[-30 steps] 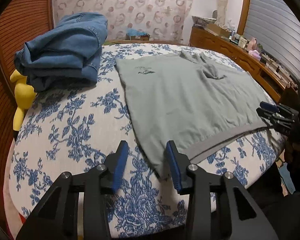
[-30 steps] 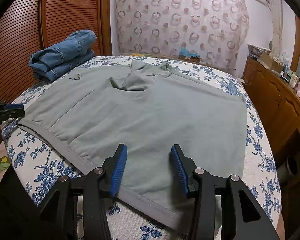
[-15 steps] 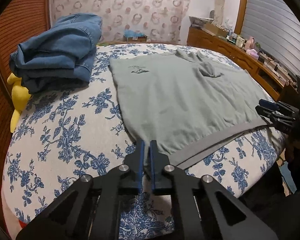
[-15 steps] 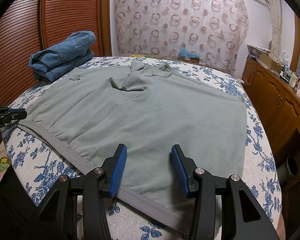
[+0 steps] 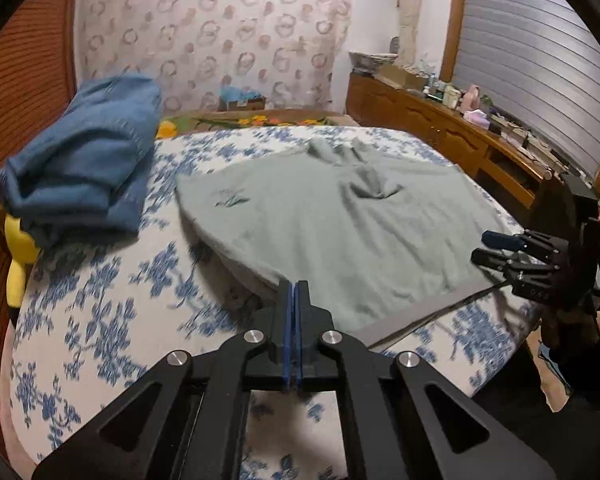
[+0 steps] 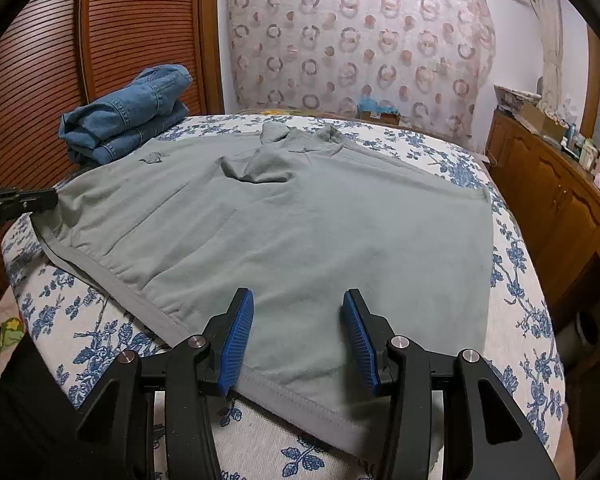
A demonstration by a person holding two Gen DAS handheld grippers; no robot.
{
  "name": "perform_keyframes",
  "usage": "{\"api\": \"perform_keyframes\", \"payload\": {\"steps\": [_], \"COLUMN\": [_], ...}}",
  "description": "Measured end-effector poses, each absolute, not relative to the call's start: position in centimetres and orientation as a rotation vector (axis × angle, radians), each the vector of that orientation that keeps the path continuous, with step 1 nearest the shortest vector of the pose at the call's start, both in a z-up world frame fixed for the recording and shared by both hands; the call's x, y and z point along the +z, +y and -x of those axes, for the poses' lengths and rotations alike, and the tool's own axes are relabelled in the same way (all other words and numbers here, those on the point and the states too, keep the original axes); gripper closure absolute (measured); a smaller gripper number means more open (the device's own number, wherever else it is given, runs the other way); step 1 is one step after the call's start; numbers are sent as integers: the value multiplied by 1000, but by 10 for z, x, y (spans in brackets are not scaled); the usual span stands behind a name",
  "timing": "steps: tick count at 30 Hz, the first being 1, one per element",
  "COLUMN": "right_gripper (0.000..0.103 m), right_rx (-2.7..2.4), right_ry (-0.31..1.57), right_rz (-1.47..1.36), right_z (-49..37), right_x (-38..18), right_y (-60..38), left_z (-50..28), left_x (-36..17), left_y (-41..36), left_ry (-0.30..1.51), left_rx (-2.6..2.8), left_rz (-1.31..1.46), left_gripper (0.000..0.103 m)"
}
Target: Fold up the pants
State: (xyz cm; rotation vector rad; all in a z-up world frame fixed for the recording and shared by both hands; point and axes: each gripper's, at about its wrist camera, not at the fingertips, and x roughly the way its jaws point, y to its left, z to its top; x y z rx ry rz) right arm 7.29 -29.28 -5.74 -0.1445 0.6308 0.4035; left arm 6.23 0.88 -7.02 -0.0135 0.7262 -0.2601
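Two hand-held grippers work at the bed's [image 6: 516, 280] near edge. Folded jeans [image 5: 80, 160] sit at its far left corner. The left hand-held gripper [image 5: 293, 292] is clamped on the near left corner of the grey pants [image 6: 300, 220], lifting it off the bed. The right hand-held gripper [image 6: 298, 312] hangs with jaws apart over the pants' hem.

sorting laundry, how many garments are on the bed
2 visible: a grey garment spread across the middle of the bed, and folded blue denim at its far left corner. More may be folded inside the denim pile.
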Motion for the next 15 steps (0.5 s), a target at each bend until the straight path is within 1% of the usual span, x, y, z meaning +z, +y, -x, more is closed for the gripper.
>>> {"api": "perform_keyframes", "payload": {"steps": [2, 4, 15], "right_gripper": [45, 40, 39], "right_rx": [396, 393, 369], "right_ry": [625, 618, 606], "right_rz": [137, 126, 123], "right_z": [-72, -71, -65], "right_x": [-56, -53, -49], "right_y": [-295, -297, -305], "left_z": [-65, -67, -83], "left_x": [-68, -65, -41], "left_y": [4, -2, -45], "left_ry": [722, 718, 675], "left_rx": [-271, -286, -372], "left_rz": [7, -2, -64], "left_gripper": [101, 101, 102]}}
